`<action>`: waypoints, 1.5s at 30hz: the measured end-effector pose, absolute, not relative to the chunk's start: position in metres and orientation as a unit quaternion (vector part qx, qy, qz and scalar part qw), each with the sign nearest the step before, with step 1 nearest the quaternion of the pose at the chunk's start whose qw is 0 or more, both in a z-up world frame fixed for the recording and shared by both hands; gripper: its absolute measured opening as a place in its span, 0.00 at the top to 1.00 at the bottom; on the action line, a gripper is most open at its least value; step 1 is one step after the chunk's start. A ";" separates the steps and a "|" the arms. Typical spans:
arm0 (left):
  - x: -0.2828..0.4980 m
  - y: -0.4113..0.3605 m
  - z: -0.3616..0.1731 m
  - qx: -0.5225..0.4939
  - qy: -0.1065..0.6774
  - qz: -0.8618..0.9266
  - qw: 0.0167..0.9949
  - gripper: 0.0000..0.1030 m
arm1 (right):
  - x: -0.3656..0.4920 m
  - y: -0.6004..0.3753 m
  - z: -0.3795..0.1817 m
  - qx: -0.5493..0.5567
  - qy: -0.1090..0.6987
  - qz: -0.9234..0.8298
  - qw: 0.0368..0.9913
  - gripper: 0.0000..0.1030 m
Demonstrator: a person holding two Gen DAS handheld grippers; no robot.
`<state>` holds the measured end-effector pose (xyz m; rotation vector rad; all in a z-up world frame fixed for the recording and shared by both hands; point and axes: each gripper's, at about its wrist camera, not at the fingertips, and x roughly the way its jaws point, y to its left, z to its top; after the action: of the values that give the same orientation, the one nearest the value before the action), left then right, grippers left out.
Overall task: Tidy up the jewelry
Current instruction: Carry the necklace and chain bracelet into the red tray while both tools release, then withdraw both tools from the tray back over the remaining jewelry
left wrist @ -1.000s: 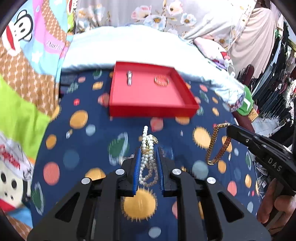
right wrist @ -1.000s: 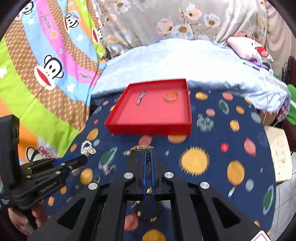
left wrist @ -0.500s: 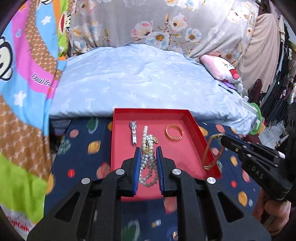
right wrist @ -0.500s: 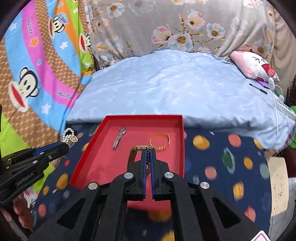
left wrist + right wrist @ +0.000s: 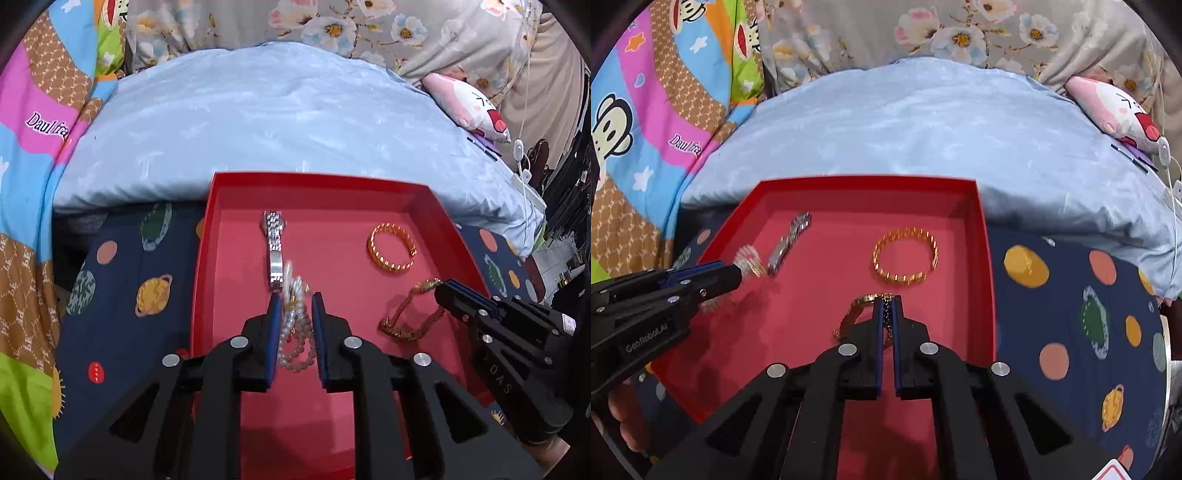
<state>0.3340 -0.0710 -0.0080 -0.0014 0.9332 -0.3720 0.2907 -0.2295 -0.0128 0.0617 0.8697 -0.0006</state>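
Note:
A red tray [image 5: 432, 199] [image 5: 982, 229] lies on the dark planet-print cloth. In it are a silver watch [image 5: 274, 247] [image 5: 786, 243] and a gold bangle [image 5: 392, 248] [image 5: 905, 260]. My left gripper [image 5: 294, 300] [image 5: 742, 271] is over the tray, shut on a pearl bracelet [image 5: 295, 332] that hangs between its fingers, blurred. My right gripper [image 5: 887, 303] [image 5: 441, 288] is over the tray's right part, shut on a gold chain bracelet [image 5: 849, 314] [image 5: 406, 325] whose lower end rests on the tray floor.
A pale blue quilt [image 5: 280, 122] rises just behind the tray. A colourful monkey-print blanket [image 5: 653, 122] is at the left. A pink plush toy [image 5: 469, 103] lies at the back right. The planet-print cloth [image 5: 1071, 314] extends right of the tray.
Both grippers have moved forward from over the cloth to over the tray and lower. The gold chain's lower end now touches the tray floor. The pearls swing.

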 end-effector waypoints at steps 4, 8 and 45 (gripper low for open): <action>0.325 -0.067 -0.014 -0.003 0.453 -0.175 0.874 0.84 | 0.279 -0.232 -0.021 0.044 0.434 0.000 0.900 0.96; 0.312 -0.060 -0.015 -0.014 0.456 -0.167 0.874 0.61 | 0.261 -0.233 -0.022 0.062 0.438 0.006 0.897 0.95; 0.090 0.038 -0.040 -0.035 0.519 -0.118 0.846 0.48 | 0.003 -0.209 -0.007 0.136 0.463 -0.001 0.876 0.80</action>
<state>0.0896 0.0383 -0.0400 -0.0742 1.0945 -0.2490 0.0032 -0.2089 -0.0071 0.2848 0.9655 -0.0013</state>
